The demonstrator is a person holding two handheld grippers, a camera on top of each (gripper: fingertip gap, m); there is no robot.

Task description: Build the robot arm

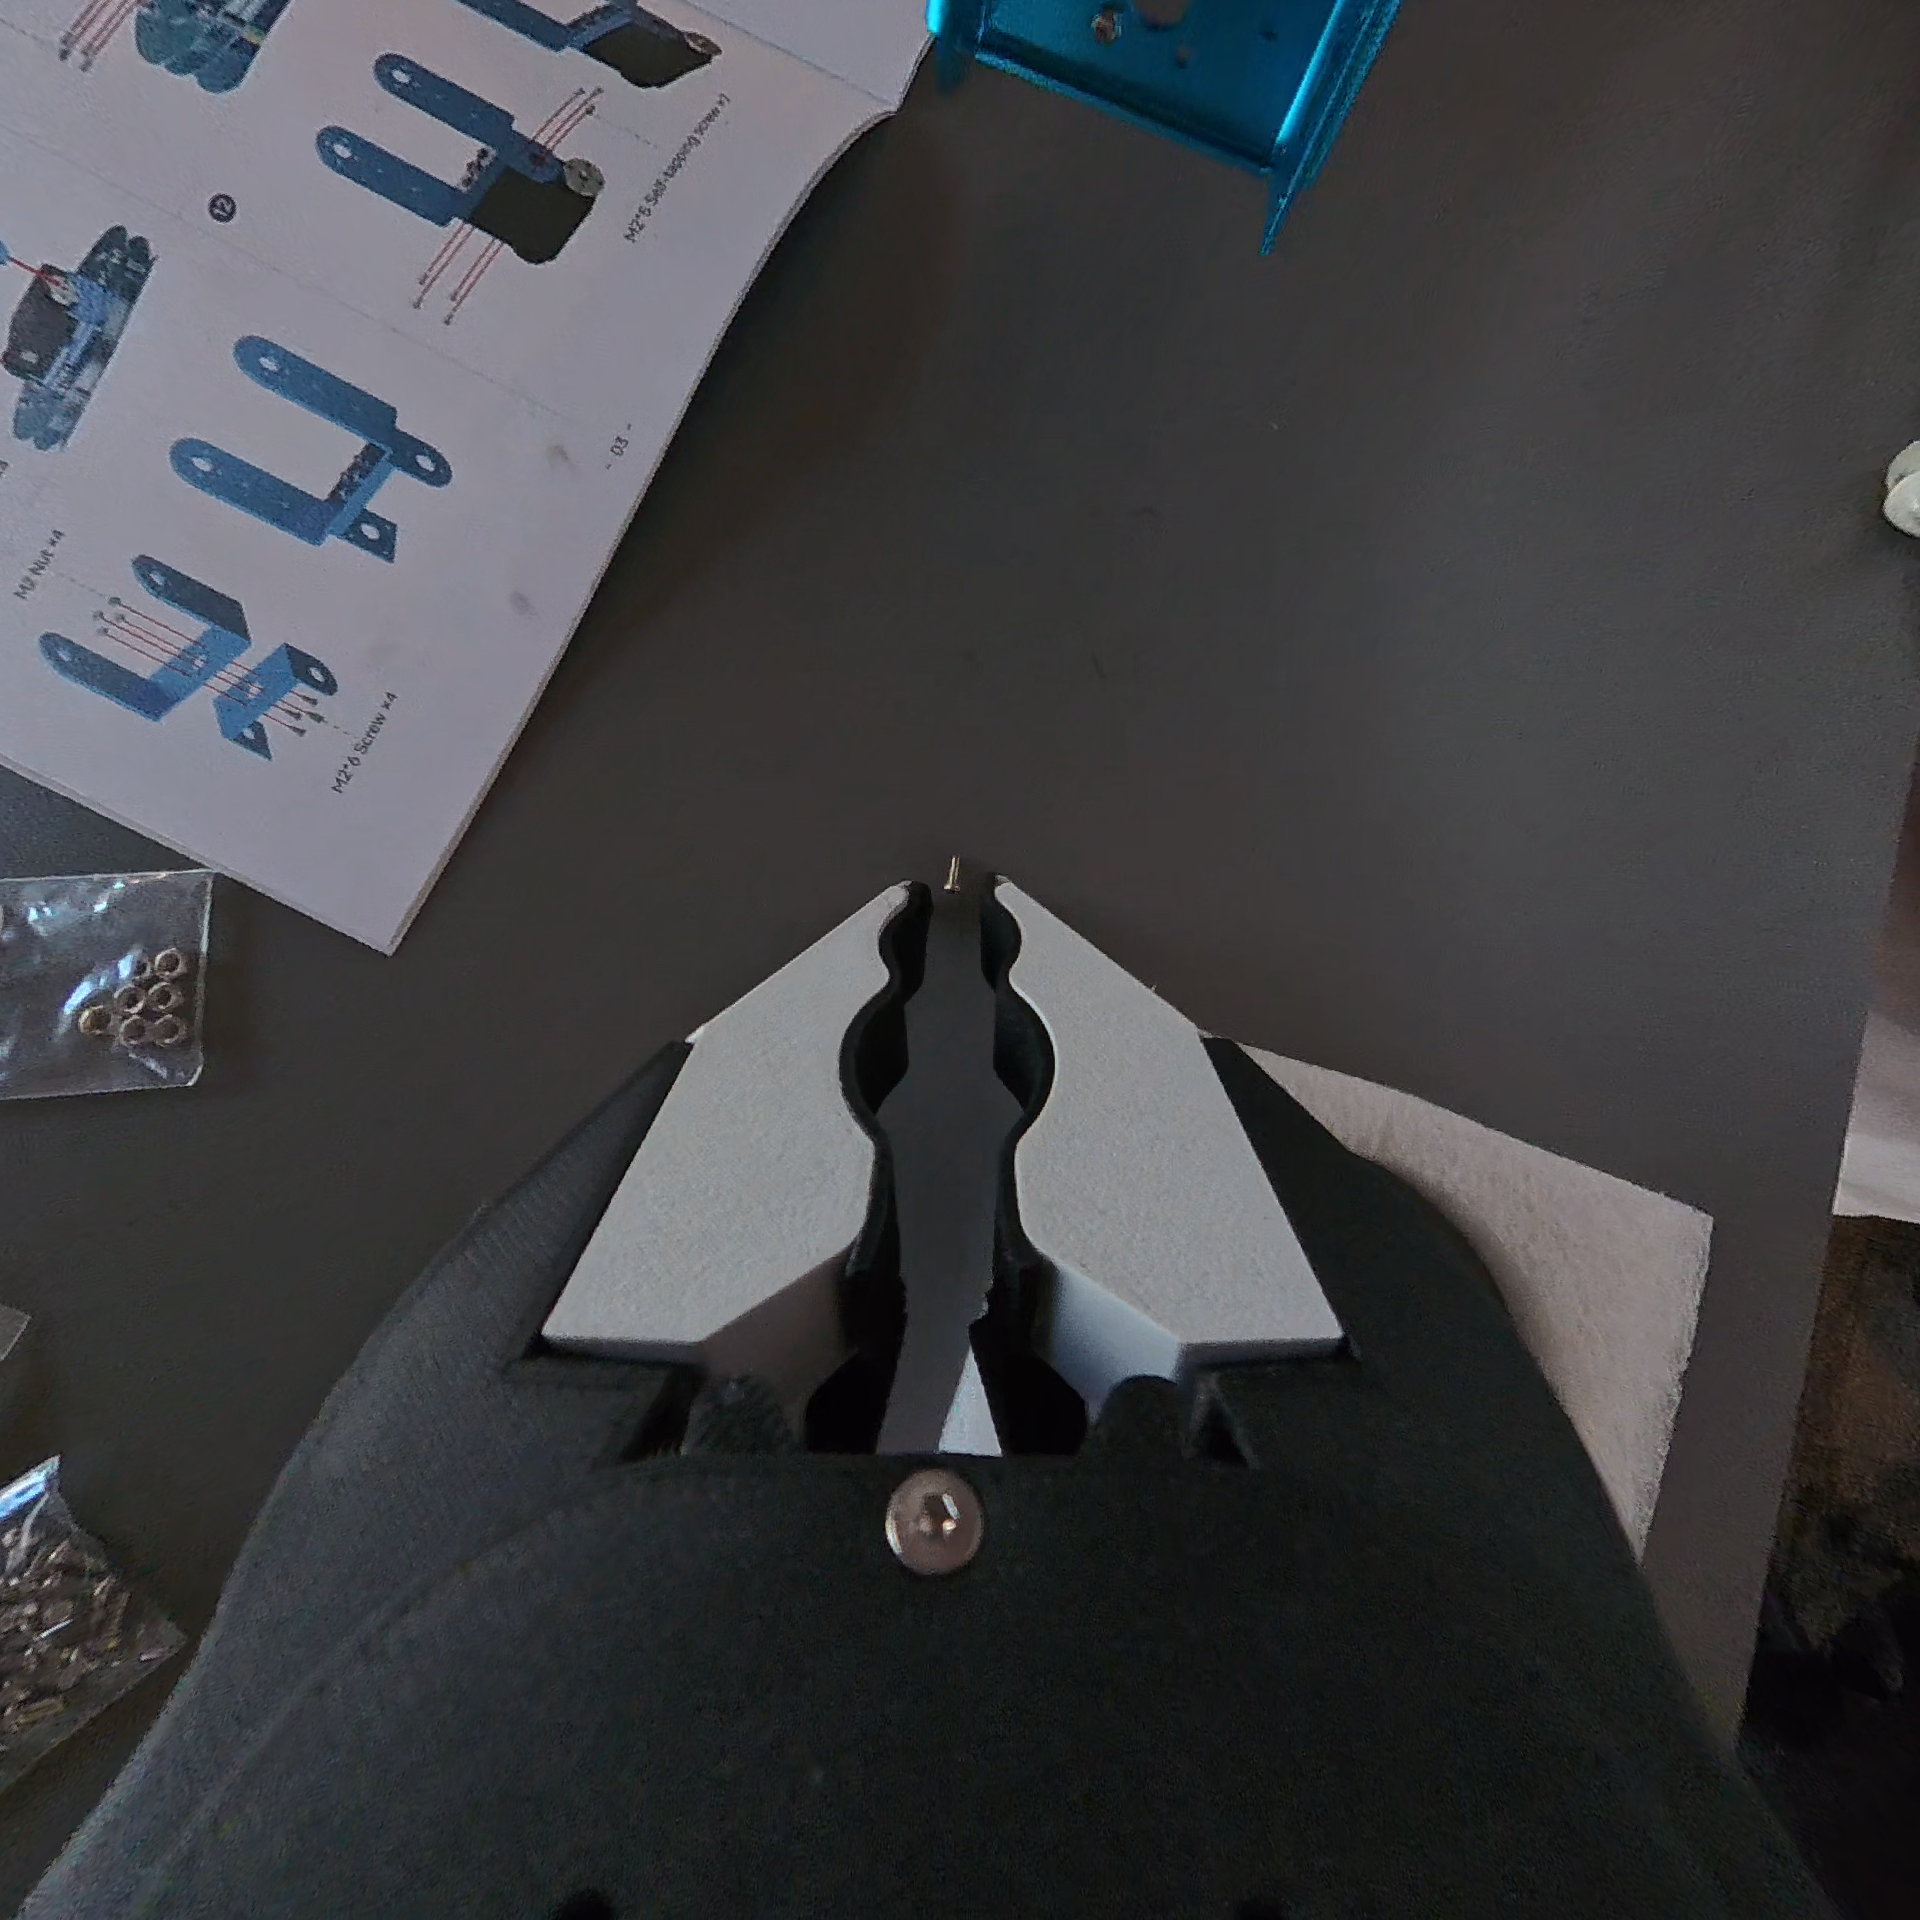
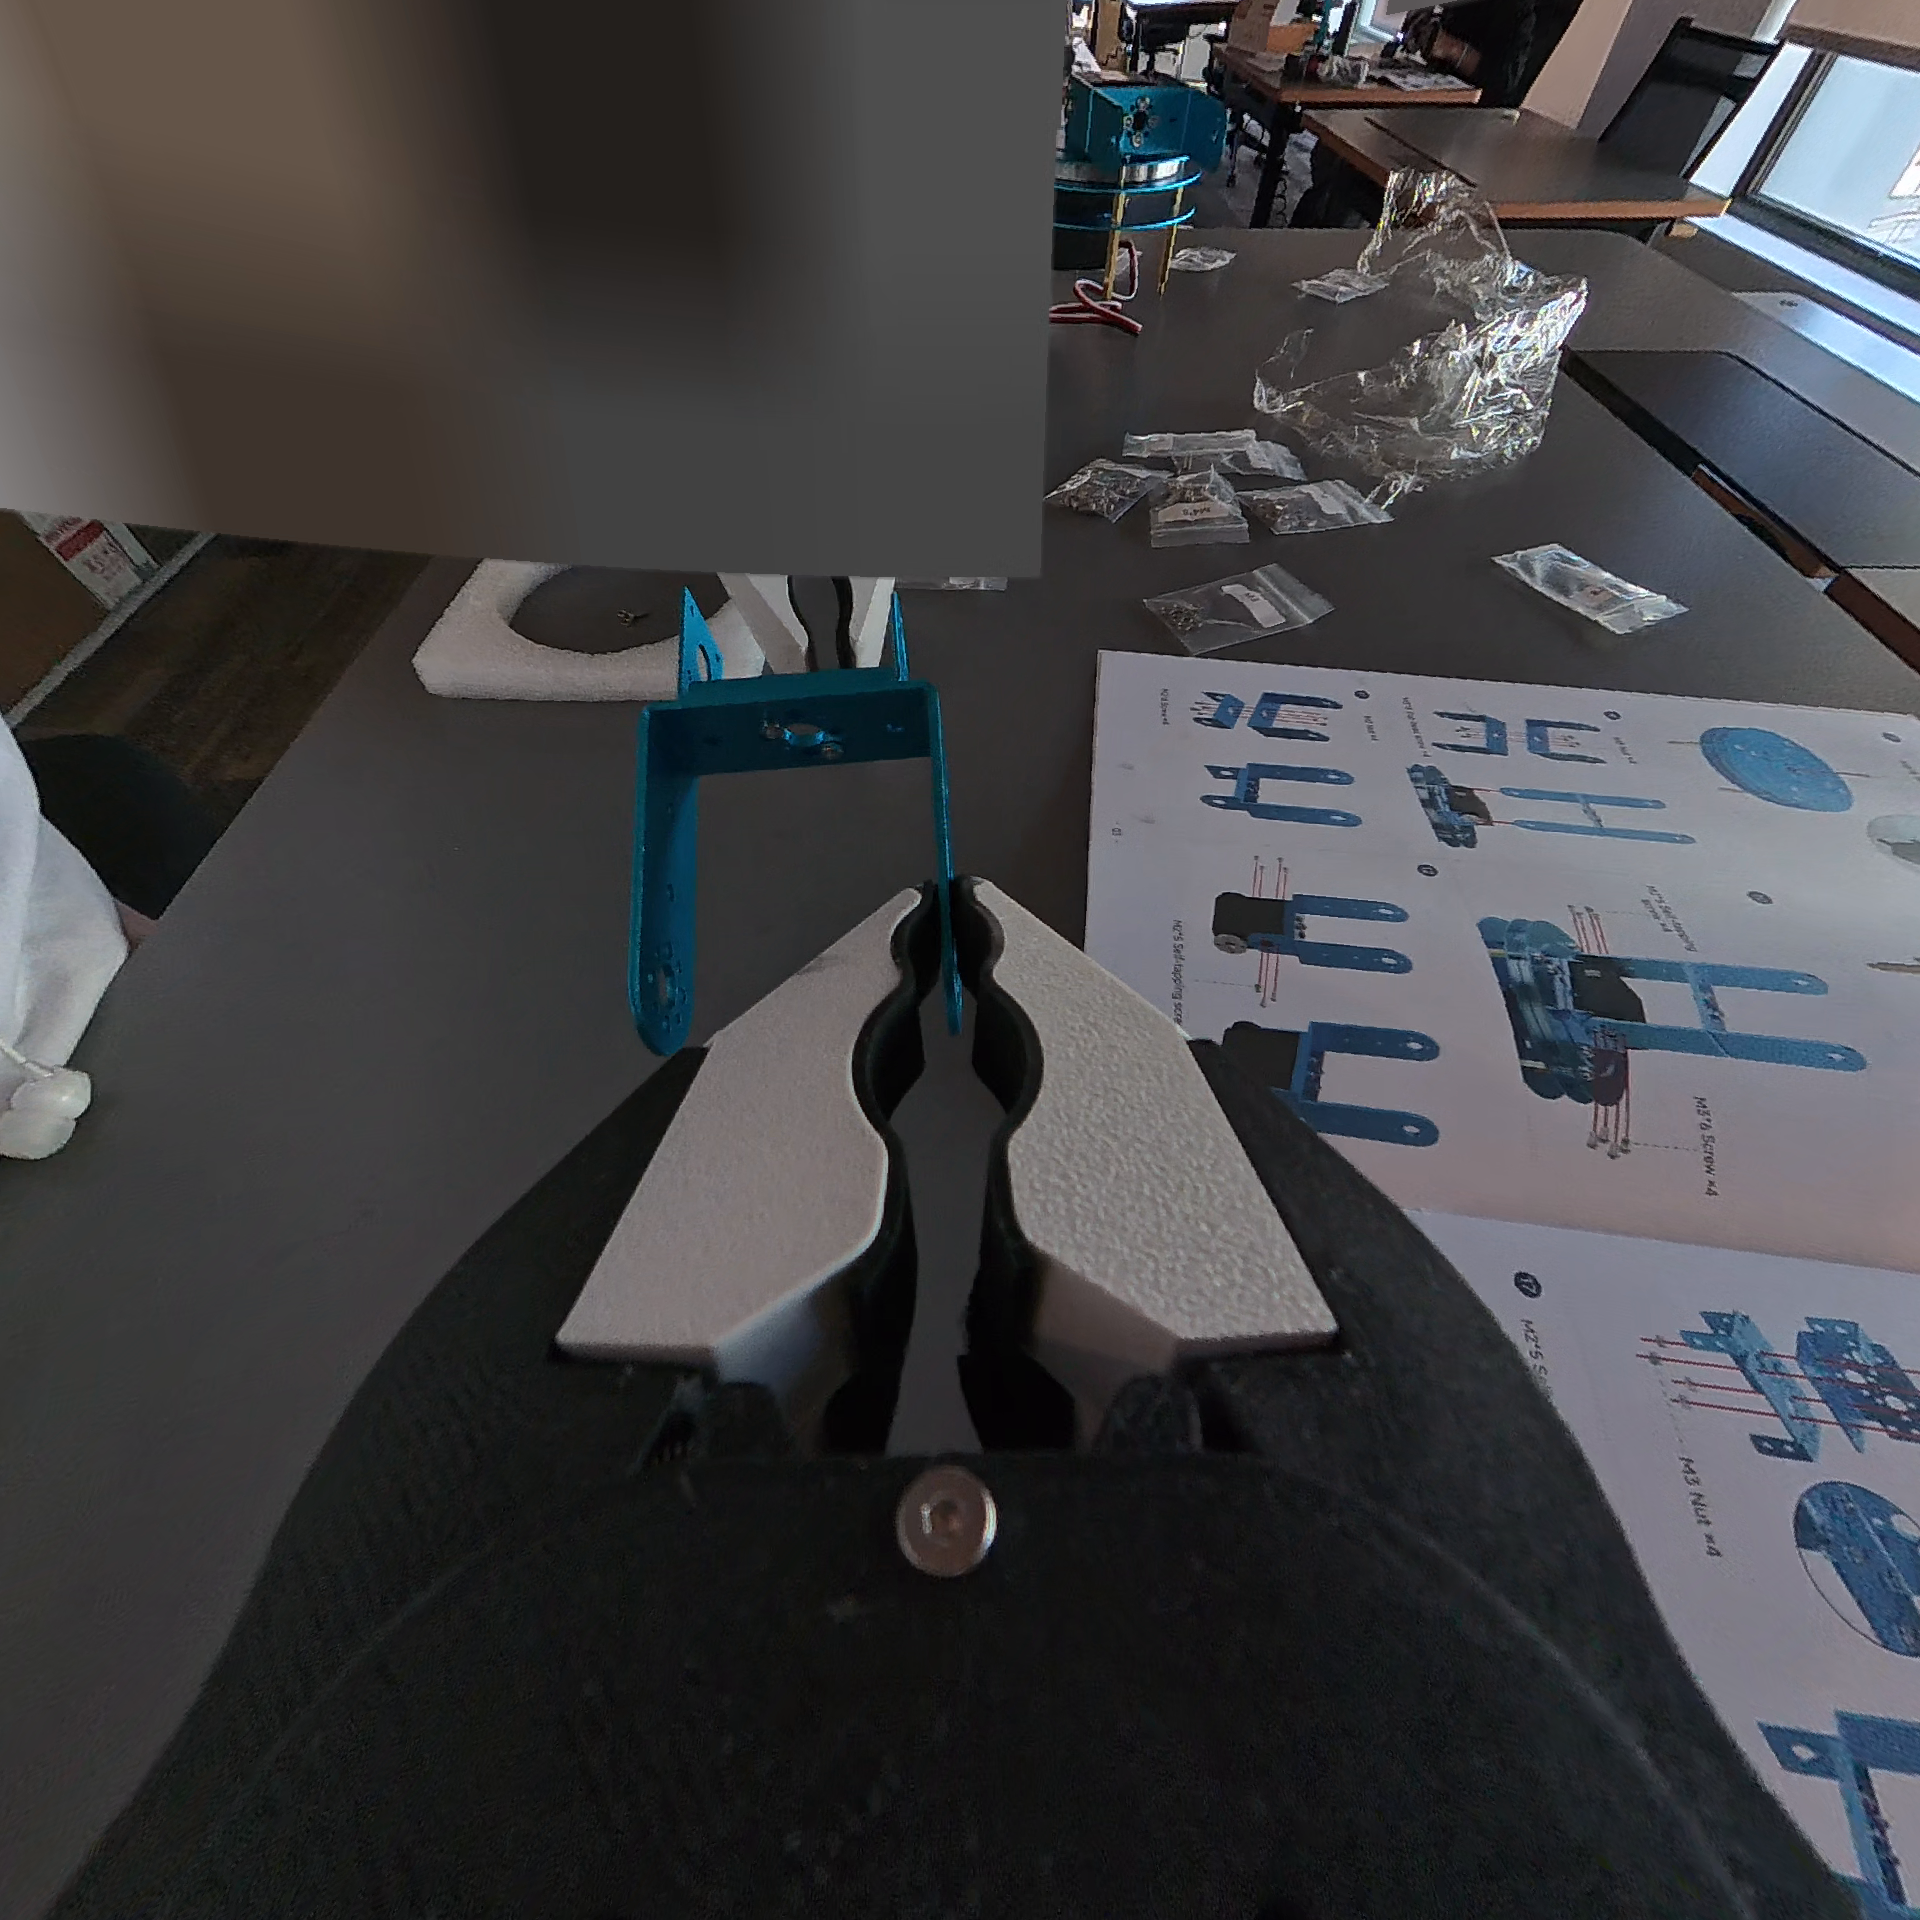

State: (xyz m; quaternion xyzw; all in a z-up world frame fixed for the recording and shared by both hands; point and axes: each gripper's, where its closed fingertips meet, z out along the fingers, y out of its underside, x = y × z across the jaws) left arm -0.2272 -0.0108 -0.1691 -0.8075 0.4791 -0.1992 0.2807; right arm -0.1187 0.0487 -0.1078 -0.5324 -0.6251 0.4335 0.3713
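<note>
In the left wrist view my left gripper (image 1: 954, 885) is shut on a tiny brass-coloured screw (image 1: 952, 864). The screw sticks out past the fingertips, above the dark table (image 1: 1247, 623). A blue metal U-bracket (image 1: 1164, 94) lies farther ahead at the top edge. In the right wrist view my right gripper (image 2: 948, 889) is shut on the right arm of the same blue U-bracket (image 2: 790, 727). It holds the bracket with its crosspiece away from me. White and black parts (image 2: 774, 623) show just behind the bracket, partly hidden by a blur patch.
An open instruction booklet (image 1: 312, 416) (image 2: 1507, 935) lies beside the bracket. Small bags of nuts (image 1: 114, 987) and screws (image 1: 62, 1621) (image 2: 1195, 499) lie about. White foam (image 2: 540, 649), crumpled clear wrap (image 2: 1434, 353), a white tissue (image 1: 1507, 1299) and a blue assembly (image 2: 1127, 145) stand around. The gap from one gripper's tips to the other's is roughly 15 cm.
</note>
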